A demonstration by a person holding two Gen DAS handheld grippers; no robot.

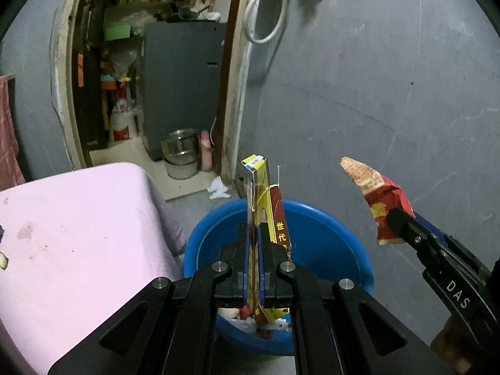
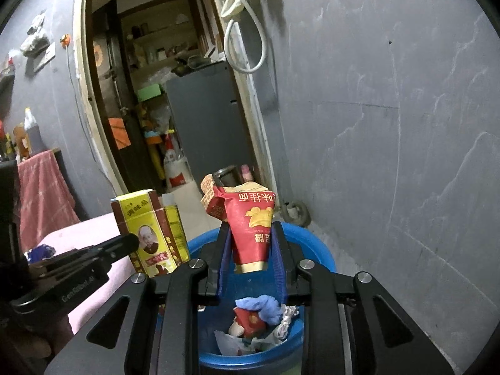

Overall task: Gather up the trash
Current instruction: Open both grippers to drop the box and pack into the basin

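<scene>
My left gripper (image 1: 253, 229) is shut on a flattened yellow and red carton (image 1: 262, 187), which stands upright over the near side of the blue basin (image 1: 328, 234). From the right wrist view, that carton (image 2: 150, 228) shows beside the basin's left rim, with the left gripper (image 2: 131, 243) across its face. My right gripper (image 2: 251, 234) is shut on a crumpled red paper wrapper (image 2: 253, 228) above the blue basin (image 2: 315, 247). The left wrist view has this wrapper (image 1: 382, 206) to the right of the basin, in the right gripper (image 1: 395, 223). A blue cloth (image 2: 259, 306), a red pack and white scraps lie in the basin.
A pink-topped surface (image 1: 78, 234) stands close on the basin's left. A grey wall (image 1: 390, 93) runs along the right. Beyond the open doorway stand a steel pot (image 1: 181, 151) and a grey cabinet (image 1: 184, 87). White crumpled paper (image 1: 218, 189) lies on the floor by the door frame.
</scene>
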